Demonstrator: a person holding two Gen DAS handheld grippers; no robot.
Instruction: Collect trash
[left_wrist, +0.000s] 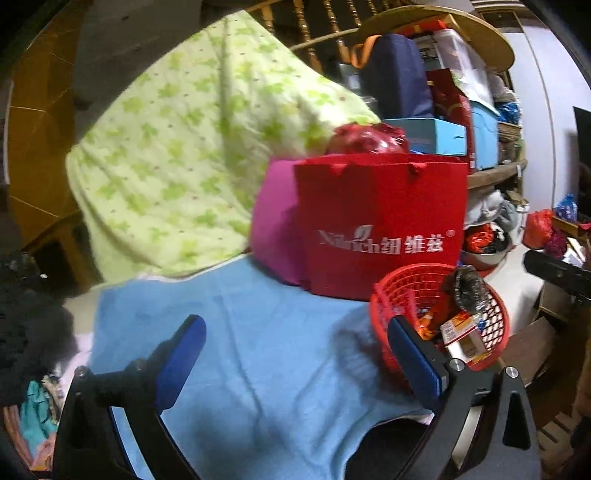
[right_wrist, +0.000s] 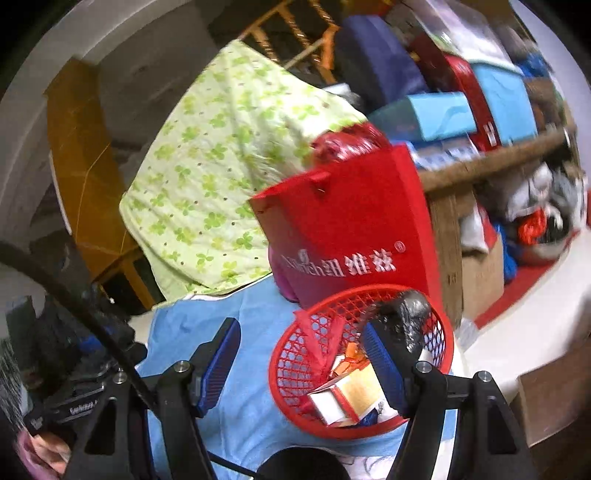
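Both jaws stand spread and hold nothing. I find the trash, a white-and-orange carton (right_wrist: 345, 397) and a crumpled dark plastic wrapper (right_wrist: 408, 321), lying in the round red plastic mesh basket (left_wrist: 391, 295) on the light blue cloth-covered surface (left_wrist: 258, 350), just before a red paper gift bag (left_wrist: 384, 221). My right gripper (right_wrist: 301, 363) hangs over the basket; left gripper (left_wrist: 295, 354) beside it. I judge remaining scraps should be sought before closing. The basket bottom is hidden; the right wrist view is blurred.

Red bag (left_wrist: 380, 221) probably crowding basket (left_wrist: 391, 295)
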